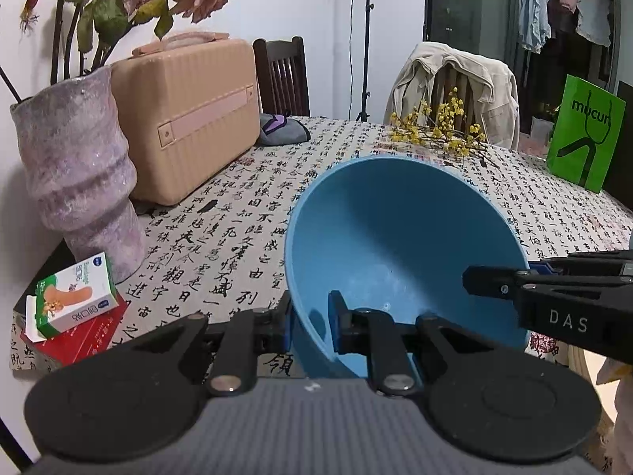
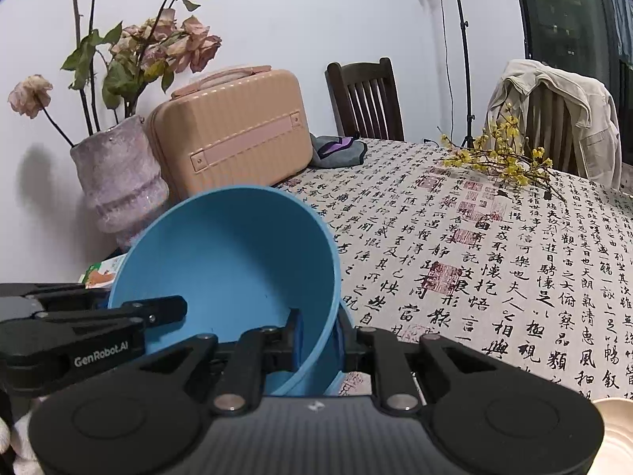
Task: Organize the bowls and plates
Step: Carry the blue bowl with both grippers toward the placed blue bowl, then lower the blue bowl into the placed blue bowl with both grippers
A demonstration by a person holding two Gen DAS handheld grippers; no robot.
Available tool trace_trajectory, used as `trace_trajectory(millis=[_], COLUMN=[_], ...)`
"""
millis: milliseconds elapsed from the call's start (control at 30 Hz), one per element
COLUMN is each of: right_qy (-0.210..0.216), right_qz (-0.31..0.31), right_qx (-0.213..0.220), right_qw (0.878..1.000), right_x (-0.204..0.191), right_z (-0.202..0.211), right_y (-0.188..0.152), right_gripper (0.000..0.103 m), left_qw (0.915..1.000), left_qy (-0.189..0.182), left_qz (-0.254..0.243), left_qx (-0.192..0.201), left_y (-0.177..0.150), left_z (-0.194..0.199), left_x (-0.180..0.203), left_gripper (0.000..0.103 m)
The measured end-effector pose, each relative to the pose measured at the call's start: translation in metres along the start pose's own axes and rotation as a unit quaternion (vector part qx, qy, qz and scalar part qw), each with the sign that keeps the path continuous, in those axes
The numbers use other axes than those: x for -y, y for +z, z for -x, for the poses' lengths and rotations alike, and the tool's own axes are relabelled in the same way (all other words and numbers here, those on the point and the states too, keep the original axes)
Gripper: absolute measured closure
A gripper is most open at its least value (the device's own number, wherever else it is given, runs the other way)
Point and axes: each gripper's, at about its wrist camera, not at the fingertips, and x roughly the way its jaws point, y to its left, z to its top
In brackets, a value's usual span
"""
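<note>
Vase (image 1: 75,182) and suitcase (image 1: 186,118) block left; tablecloth (image 2: 494,257) open.

Table (image 1: 253,206) under a calligraphy-print cloth (image 2: 494,261)

At the wall side stand a mottled vase (image 1: 75,174) and a tan case (image 1: 190,118); small boxes (image 1: 73,304) lie by the vase, a grey cloth (image 1: 283,128) beside the case, yellow sprigs (image 1: 439,130) and a green bag (image 1: 585,134) farther along.

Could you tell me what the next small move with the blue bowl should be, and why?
Probably lower it level toward the table. The blue bowl is tilted, with the left hand-held gripper and right hand-held gripper each shut on opposite sides of its rim, so both should move together.
</note>
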Motion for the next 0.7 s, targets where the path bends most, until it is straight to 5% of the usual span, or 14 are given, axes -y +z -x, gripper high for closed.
trace_trajectory(millis=[700], right_qy=[-0.022], right_qz=[0.032], right_qx=[-0.023], right_qw=[0.999], right_x=[-0.006], right_z=[-0.017], right_y=[-0.01], right_gripper=[0.087], left_qw=[0.9997], left_qy=[-0.002], left_qz=[-0.002], left_qx=[-0.025], left_y=[-0.01], left_z=[-0.017], left_x=[-0.004], left_gripper=[0.086])
